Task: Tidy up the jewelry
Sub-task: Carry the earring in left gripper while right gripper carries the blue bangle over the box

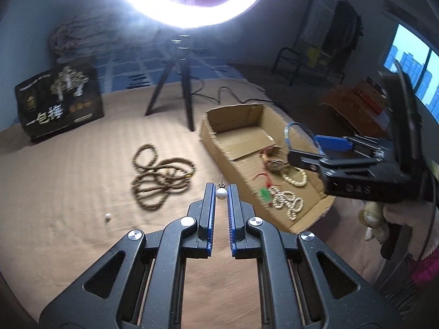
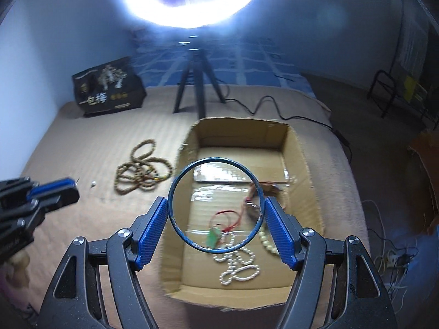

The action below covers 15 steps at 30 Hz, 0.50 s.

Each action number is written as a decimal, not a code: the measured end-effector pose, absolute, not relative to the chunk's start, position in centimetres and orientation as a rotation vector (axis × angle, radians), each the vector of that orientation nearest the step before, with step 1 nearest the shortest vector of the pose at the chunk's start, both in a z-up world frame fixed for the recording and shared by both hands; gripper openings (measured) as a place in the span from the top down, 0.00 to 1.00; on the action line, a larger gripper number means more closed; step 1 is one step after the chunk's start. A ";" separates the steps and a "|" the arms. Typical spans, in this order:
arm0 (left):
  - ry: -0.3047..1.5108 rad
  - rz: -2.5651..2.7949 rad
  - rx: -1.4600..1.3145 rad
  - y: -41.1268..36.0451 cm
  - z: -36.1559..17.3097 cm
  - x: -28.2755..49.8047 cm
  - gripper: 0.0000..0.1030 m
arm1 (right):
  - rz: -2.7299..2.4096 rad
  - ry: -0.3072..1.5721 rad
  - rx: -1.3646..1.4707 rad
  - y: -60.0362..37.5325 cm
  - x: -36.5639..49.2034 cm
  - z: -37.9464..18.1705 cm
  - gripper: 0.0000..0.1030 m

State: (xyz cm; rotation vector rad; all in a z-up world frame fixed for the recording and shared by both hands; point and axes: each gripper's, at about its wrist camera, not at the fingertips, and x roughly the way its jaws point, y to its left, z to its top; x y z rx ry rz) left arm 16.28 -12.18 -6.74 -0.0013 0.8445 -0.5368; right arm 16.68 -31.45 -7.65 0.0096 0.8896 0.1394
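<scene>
The right gripper (image 2: 216,219) clamps a blue bangle (image 2: 216,205) by its rim above the cardboard box (image 2: 299,148). The left gripper (image 1: 221,192), nearly closed, pinches a pearl earring (image 1: 221,192) over the bed. Either could slip, because both holds look slight.

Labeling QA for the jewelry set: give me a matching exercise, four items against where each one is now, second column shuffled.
Items
1. blue bangle
2. pearl earring
3. brown bead necklace
4. white bead necklace

Places
A. loose on the tan bedspread
B. lying in the cardboard box
C. clamped in the right gripper
D. pinched in the left gripper

Pairs: 1-C, 2-D, 3-A, 4-B
</scene>
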 end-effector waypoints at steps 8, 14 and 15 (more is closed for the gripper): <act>0.855 -0.588 -0.004 -16.1 -7.4 16.1 0.93 | 0.118 0.894 0.049 -33.3 18.2 -7.9 0.31; 0.870 -0.621 0.008 -18.3 -8.2 15.7 0.94 | 0.114 0.907 0.084 -34.2 18.9 -8.4 0.31; 0.871 -0.625 0.010 -18.5 -8.3 15.7 0.94 | 0.112 0.910 0.089 -34.3 19.0 -8.5 0.31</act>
